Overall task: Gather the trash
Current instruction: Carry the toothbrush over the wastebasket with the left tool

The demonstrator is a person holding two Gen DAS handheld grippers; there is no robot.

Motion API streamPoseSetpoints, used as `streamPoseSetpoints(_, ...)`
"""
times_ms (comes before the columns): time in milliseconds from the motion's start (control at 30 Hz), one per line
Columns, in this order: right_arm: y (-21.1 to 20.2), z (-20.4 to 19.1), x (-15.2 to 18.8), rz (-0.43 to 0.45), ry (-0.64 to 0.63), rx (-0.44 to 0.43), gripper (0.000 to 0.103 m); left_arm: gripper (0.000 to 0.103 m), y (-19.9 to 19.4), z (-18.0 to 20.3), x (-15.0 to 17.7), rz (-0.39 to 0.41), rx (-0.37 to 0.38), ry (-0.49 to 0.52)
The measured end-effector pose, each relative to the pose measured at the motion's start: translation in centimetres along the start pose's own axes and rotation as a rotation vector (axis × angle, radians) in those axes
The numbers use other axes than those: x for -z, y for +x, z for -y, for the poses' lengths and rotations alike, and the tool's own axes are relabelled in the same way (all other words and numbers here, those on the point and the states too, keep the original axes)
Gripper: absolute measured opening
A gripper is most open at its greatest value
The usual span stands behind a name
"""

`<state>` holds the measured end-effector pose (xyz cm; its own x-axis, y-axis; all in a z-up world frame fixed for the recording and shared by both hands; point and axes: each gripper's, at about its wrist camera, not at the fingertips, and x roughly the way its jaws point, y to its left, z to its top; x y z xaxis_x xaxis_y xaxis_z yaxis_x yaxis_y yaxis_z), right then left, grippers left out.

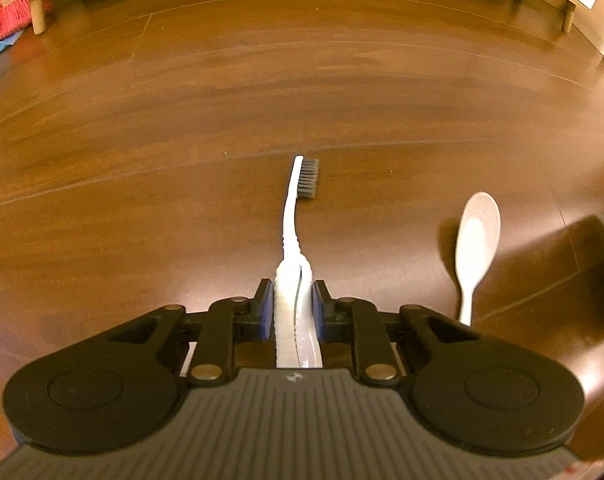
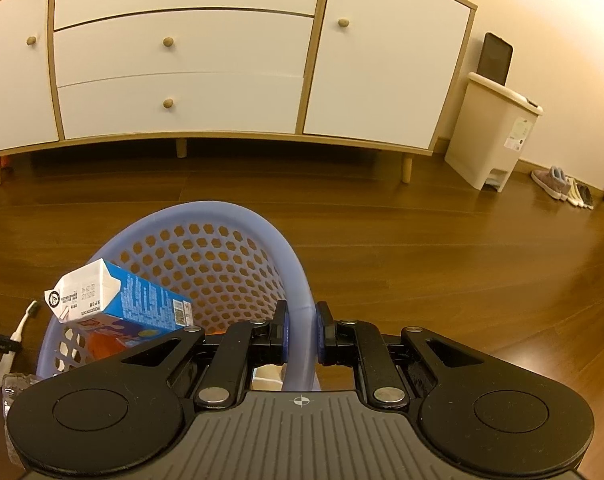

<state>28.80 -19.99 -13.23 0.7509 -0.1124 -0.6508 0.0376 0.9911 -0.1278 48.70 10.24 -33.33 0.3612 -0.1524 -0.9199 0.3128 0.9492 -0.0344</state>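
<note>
Glossy wood floor point(image 1: 262, 80); perforated, seemingly plastic basket point(image 2: 298, 264); printed paperboard carton point(image 2: 142, 300).

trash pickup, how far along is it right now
Done: a blue carton already sits in the lavender basket, which the right gripper holds by its rim. In hand: the left gripper is shut on a white toothbrush, not yet in the basket. Left: a white spoon lies on the wooden floor beside it.

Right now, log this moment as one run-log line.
left claw: shut on toothbrush | right claw: shut on basket rim | carton in basket | spoon on floor
</note>
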Motion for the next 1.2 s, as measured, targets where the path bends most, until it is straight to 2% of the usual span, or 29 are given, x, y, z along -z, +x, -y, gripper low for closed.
streamPoseSetpoints(267, 0.0, -0.4, -0.1, 0.010, -0.019, -0.004, 0.009, 0.016, -3.6, 0.1, -0.2, 0.010, 0.016, 0.043)
streamPoseSetpoints(633, -0.1, -0.3, -0.2, 0.022, -0.034, -0.028, 0.009, 0.016, -12.6, 2.4, -3.4, 0.117, 0.097, 0.134)
streamPoseSetpoints(867, 0.4, -0.2, -0.5, 0.031, -0.030, -0.045, 0.009, 0.016, -17.7, 6.9, -4.8, 0.172, 0.213, 0.234)
streamPoseSetpoints(1200, 0.9, -0.3, -0.6, 0.040, -0.036, -0.063, 0.009, 0.016, -20.6, 14.2, -6.0, 0.200, 0.386, 0.361)
